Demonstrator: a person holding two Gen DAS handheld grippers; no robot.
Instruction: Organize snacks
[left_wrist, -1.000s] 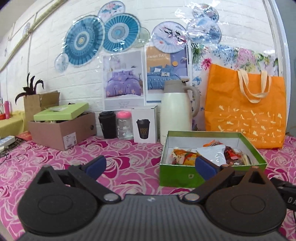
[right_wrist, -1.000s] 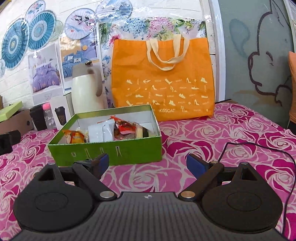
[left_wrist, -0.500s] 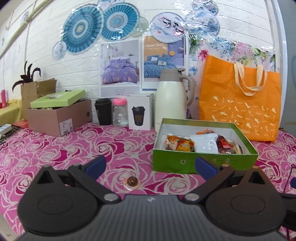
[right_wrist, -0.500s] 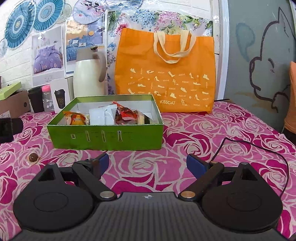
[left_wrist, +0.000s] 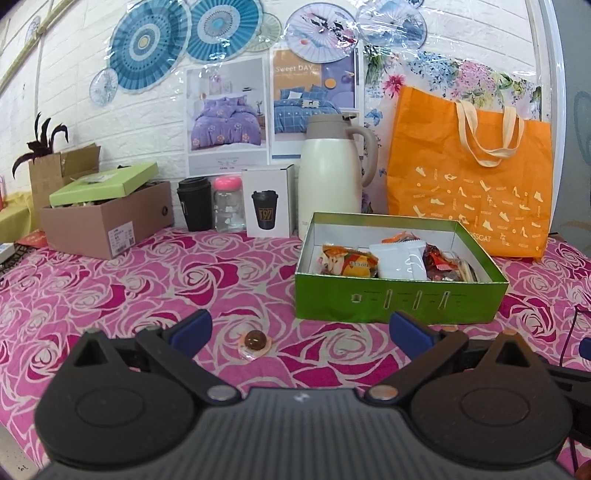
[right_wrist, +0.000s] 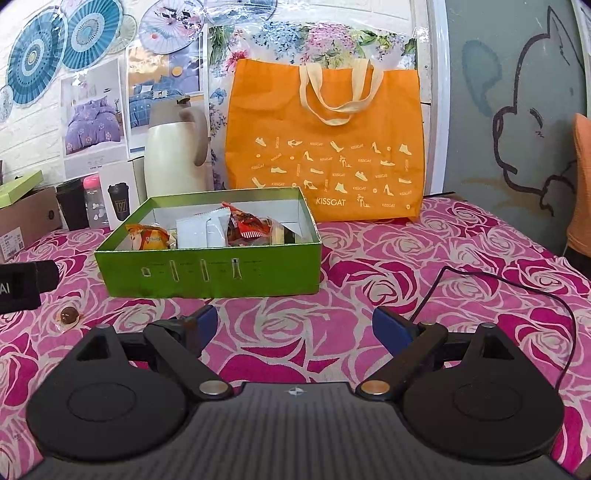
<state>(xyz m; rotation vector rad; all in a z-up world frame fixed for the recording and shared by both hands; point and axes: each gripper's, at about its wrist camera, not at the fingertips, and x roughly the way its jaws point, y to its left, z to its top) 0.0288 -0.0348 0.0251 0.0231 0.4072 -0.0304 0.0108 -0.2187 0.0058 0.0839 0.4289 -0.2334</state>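
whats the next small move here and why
Probably ease the left gripper forward and down around the wrapped round candy. It is the only snack lying loose on the rose tablecloth, outside the green box that holds the others, and it sits just ahead between that gripper's open jaws.

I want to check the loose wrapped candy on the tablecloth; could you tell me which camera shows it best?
The left wrist view: the wrapped candy lies near centre, just ahead of the open left gripper. The right wrist view shows it small at the left edge.
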